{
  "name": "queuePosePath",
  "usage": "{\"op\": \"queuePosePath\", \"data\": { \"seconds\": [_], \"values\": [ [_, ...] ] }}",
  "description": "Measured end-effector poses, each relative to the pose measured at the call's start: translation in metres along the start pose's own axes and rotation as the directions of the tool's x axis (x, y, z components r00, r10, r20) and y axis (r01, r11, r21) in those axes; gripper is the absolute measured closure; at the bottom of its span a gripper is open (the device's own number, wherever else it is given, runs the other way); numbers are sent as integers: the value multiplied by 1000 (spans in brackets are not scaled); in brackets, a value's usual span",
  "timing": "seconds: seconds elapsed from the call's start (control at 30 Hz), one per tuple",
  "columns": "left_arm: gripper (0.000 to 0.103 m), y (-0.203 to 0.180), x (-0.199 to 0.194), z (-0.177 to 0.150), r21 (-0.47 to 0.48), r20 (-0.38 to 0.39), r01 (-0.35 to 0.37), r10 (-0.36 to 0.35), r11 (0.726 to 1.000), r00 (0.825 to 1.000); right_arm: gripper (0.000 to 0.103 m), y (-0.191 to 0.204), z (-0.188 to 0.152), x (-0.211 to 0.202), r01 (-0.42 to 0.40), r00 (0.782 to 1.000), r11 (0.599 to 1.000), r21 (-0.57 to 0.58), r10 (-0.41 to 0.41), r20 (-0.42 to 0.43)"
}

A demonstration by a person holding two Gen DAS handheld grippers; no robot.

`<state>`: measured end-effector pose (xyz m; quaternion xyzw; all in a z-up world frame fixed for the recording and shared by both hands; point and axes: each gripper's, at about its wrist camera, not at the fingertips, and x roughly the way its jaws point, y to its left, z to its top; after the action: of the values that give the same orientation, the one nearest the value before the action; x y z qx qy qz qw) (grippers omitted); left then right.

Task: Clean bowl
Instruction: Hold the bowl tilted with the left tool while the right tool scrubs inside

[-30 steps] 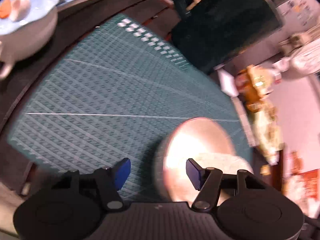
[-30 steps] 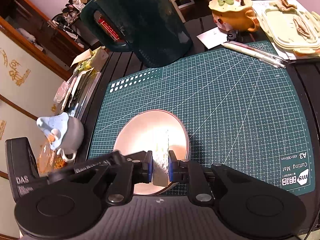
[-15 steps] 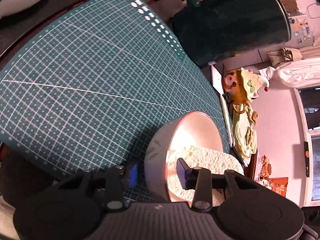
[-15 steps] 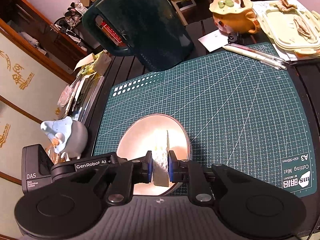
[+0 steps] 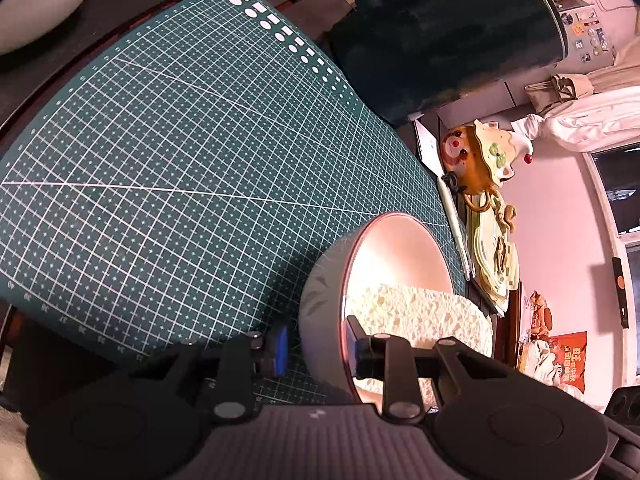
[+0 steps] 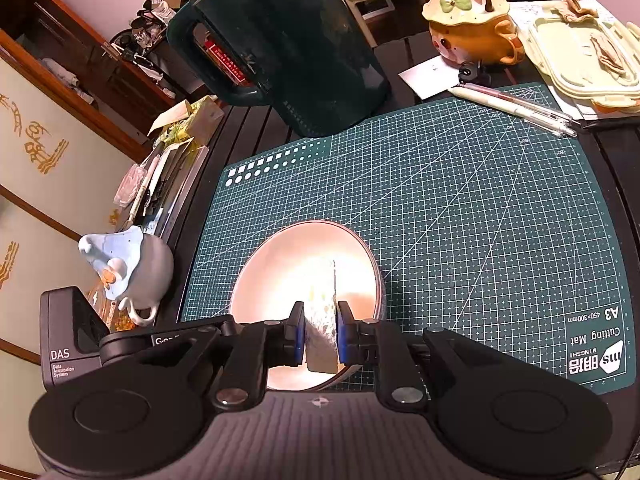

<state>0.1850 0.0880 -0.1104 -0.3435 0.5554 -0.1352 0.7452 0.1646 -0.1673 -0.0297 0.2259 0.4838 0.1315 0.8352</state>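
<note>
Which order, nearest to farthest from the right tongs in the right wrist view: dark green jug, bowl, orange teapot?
1. bowl, right under the right tongs.
2. dark green jug, beyond the mat's far edge, upper left.
3. orange teapot, far upper right.

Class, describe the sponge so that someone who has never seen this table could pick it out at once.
Start at the big green cutting mat. On its near left part sits a round pale bowl. Standing on edge inside it, pinched by the right gripper, is the sponge: a pale, pitted slab, the only soft, porous thing among glazed pots, pens and a dark jug.
</note>
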Motion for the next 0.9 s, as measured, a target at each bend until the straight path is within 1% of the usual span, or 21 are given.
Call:
{"op": "queuePosePath", "data": {
  "seconds": [0.2, 0.27, 0.4, 0.57, 0.7, 0.83, 0.9],
  "values": [
    [76, 4, -1, -1, -26, 7, 22, -21, 999, 1000, 87, 0, 0, 0, 2, 1000, 1000, 1, -2, 1],
    [76, 9, -2, -2, -56, 15, 37, -36, 998, 999, 87, -1, 0, 0, 3, 1000, 1000, -1, -3, 0],
    [75, 12, -2, -4, -99, 23, 40, -37, 994, 999, 87, -1, -1, 1, 5, 1000, 1000, -1, -5, -2],
    [77, 17, -1, -6, -157, 42, 56, -50, 986, 998, 87, -1, -1, 2, 8, 1000, 1000, 0, -8, -4],
    [78, 16, 0, -5, -149, 39, 57, -52, 987, 998, 87, 0, -1, 3, 10, 1000, 1000, 0, -10, -6],
    [79, 9, 2, -3, -101, 31, 34, -31, 994, 999, 87, 1, -1, 4, 11, 1000, 1000, -7, -11, -7],
    [80, 9, 2, -3, -100, 26, 28, -26, 995, 999, 87, 2, -1, 5, 16, 1000, 1000, -14, -16, -6]
  ]
}}
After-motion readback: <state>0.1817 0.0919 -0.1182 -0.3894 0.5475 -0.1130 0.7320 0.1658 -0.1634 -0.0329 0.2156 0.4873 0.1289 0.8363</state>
